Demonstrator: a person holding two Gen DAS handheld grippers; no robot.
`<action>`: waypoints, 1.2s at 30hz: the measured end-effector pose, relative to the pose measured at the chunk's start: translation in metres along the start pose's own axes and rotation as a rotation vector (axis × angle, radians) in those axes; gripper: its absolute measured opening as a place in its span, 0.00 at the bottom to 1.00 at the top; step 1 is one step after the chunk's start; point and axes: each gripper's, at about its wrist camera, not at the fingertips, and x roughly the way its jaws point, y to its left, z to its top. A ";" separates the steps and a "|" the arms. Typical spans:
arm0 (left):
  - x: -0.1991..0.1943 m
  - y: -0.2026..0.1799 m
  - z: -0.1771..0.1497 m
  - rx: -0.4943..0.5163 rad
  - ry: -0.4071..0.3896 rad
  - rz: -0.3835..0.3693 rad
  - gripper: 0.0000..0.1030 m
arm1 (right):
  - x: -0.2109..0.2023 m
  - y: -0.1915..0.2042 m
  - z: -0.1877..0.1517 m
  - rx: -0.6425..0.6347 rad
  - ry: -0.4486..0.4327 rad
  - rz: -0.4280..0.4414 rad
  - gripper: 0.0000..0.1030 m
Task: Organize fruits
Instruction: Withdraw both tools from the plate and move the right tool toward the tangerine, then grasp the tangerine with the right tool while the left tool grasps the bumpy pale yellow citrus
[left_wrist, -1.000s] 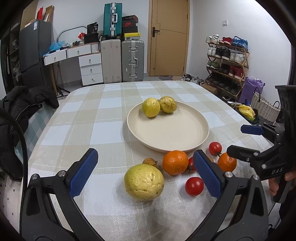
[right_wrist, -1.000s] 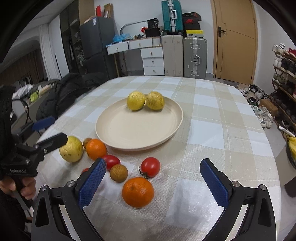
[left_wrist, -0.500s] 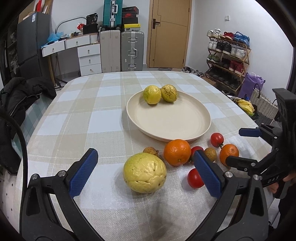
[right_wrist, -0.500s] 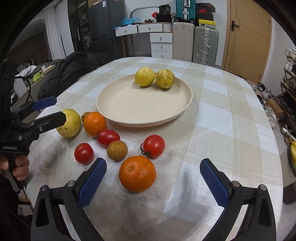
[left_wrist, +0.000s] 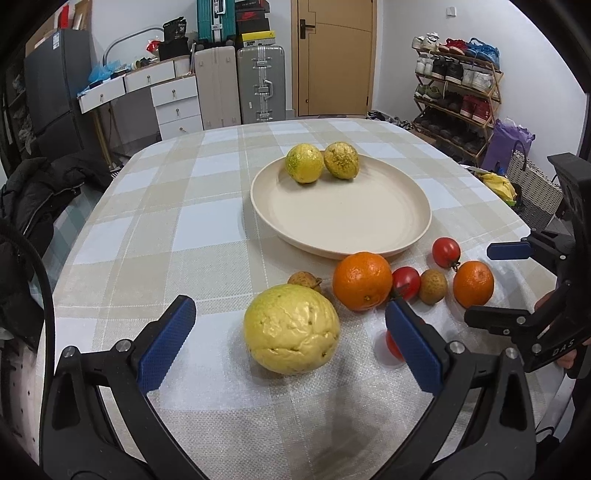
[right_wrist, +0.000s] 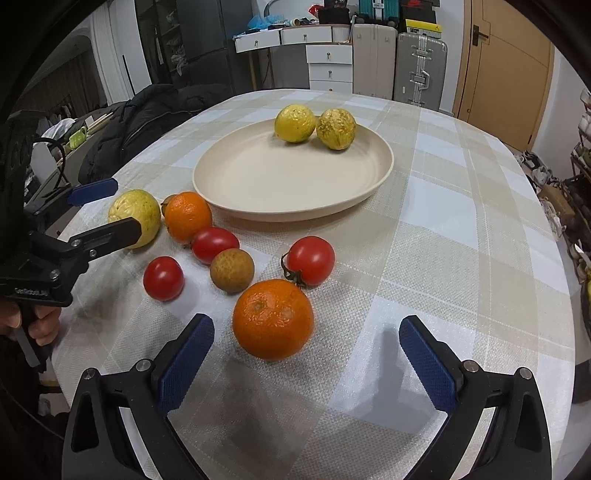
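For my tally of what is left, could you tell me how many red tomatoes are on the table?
3, all off the plate: one nearest the left gripper, one beside the far orange, one behind the near orange.

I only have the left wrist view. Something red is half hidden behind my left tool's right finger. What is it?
Observer: A whole tomato, lying alone on the cloth and touching no other fruit.
Operator: Is the right tool on that far orange yet?
Observer: No. The right tool is open. The orange lies just ahead of its fingers, nearer the left one, ungripped.
Operator: Anything on the orange's other side, where the right tool blocks my view?
Observer: Only bare checked cloth there.
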 end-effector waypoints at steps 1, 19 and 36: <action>0.002 0.001 0.000 -0.002 0.007 0.006 1.00 | -0.001 0.000 0.000 -0.001 -0.001 0.015 1.00; 0.015 0.009 0.000 -0.015 0.050 0.025 1.00 | -0.005 0.016 -0.007 -0.066 0.010 0.098 0.72; 0.014 0.001 -0.002 0.023 0.073 0.024 1.00 | -0.006 0.009 -0.003 -0.036 -0.025 0.076 0.40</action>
